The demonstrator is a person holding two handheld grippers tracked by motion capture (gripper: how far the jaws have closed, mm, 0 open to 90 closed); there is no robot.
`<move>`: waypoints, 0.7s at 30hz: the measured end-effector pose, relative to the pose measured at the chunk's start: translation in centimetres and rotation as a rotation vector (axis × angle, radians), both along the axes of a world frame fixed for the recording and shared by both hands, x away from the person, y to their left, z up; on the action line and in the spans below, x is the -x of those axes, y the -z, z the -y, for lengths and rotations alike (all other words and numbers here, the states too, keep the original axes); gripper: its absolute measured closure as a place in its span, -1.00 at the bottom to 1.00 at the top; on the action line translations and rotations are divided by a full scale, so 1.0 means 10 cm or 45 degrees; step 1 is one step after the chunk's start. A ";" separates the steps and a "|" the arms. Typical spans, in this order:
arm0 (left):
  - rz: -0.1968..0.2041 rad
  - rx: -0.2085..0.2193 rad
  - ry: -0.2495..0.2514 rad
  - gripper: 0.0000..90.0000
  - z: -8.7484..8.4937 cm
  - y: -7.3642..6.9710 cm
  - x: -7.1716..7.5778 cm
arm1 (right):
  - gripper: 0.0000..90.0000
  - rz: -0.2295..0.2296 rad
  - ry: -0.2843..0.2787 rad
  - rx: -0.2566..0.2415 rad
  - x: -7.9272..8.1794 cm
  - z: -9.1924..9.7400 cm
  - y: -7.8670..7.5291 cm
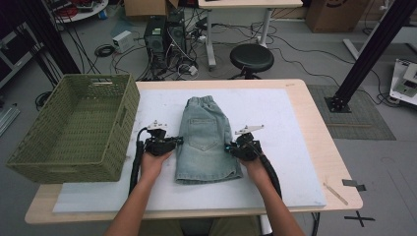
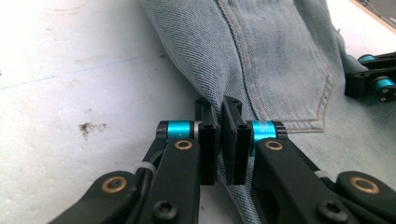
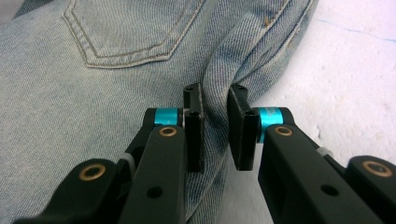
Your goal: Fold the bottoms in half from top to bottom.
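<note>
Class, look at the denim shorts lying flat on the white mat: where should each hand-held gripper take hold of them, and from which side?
Grip the denim shorts at their two side edges, about pocket height, each hand-held gripper coming in level from its own side. The flat cloth offers folded edges thin enough to pinch, as left and right do now.

Black jaws, cyan collars, brass rivets, cables.

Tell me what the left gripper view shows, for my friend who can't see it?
The left gripper pinches a fold at the edge of light blue denim shorts lying on a white table cover. A back pocket shows beside it.
</note>
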State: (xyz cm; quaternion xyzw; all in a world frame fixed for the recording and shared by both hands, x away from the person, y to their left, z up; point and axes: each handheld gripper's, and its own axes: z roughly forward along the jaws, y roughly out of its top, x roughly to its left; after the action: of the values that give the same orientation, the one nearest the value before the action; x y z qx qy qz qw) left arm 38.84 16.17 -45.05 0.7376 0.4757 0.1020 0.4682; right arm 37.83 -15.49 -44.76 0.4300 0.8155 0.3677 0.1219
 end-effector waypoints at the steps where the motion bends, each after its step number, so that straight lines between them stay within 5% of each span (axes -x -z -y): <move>1: -0.006 0.003 0.000 0.90 0.00 0.01 -0.01 | 0.76 0.003 -0.001 0.001 0.00 0.00 0.00; 7: 0.029 0.064 0.018 0.77 -0.06 -0.03 0.01 | 0.30 0.066 -0.025 0.021 0.05 0.05 -0.03; 10: 0.093 0.143 0.011 0.27 -0.13 -0.08 0.05 | 0.13 0.117 -0.033 -0.008 0.10 0.16 -0.08; 15: 0.179 0.212 0.023 -0.26 -0.24 -0.15 0.10 | -0.08 0.185 -0.049 -0.031 0.17 0.36 -0.14; 21: 0.224 0.234 0.078 -0.52 -0.27 -0.18 0.15 | -0.33 0.190 -0.064 -0.030 0.20 0.57 -0.15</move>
State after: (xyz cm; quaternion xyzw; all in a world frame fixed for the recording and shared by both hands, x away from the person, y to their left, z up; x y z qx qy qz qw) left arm 37.33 18.90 -43.26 0.6939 0.4175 0.1079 0.5767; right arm 35.81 -21.15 -43.22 0.3821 0.8103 0.4112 0.1681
